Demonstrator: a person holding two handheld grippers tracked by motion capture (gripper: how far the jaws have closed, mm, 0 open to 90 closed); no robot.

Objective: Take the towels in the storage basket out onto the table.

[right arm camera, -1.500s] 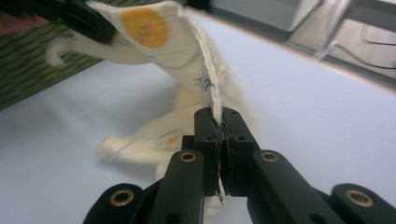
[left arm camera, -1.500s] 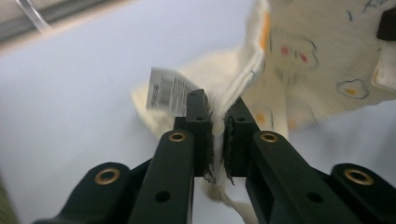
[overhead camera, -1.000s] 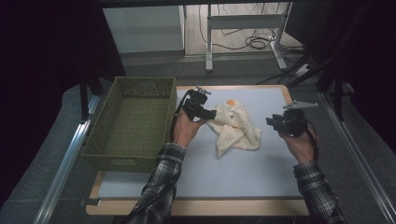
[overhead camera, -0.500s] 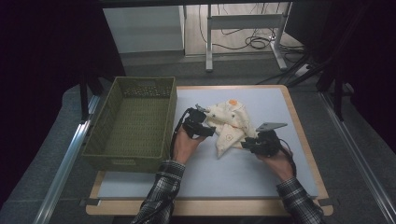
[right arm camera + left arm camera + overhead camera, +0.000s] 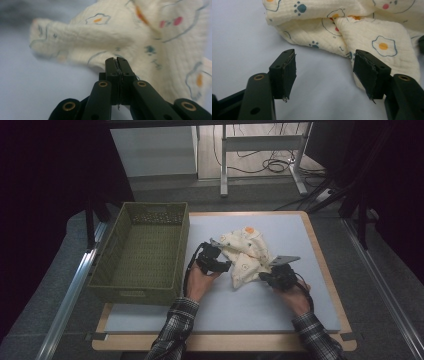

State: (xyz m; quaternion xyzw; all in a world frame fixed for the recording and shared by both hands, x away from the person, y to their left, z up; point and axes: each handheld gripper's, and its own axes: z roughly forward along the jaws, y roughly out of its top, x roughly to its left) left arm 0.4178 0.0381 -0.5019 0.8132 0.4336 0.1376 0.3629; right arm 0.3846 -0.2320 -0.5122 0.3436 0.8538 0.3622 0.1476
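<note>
A: Cream muslin cloth (image 5: 245, 255) with an egg print lies crumpled mid-table, just right of the green basket (image 5: 142, 252). High view: our left gripper (image 5: 223, 265) is at its left edge, our right gripper (image 5: 264, 276) at its near right edge. Blue table (image 5: 260, 305) is bare around it.

B: Left gripper view?

A: Left gripper (image 5: 324, 70) is spread wide and holds nothing. The cloth (image 5: 352, 35) lies just ahead; a folded corner sits right by one jaw. We'd say we should slide forward so one jaw goes under that corner, then close on a single layer, not the whole bunch.

B: Right gripper view?

A: Blurry. Right gripper (image 5: 117, 62) has its jaws pressed together, the cloth (image 5: 140, 37) right at the tips. Looks like a pinch on the hem, but we can't tell whether fabric is really caught.

B: So the step?

A: Probably getting two corners to spread or fold it. We'd keep both grips low and near the edge, and pull apart evenly so nothing slips.
</note>
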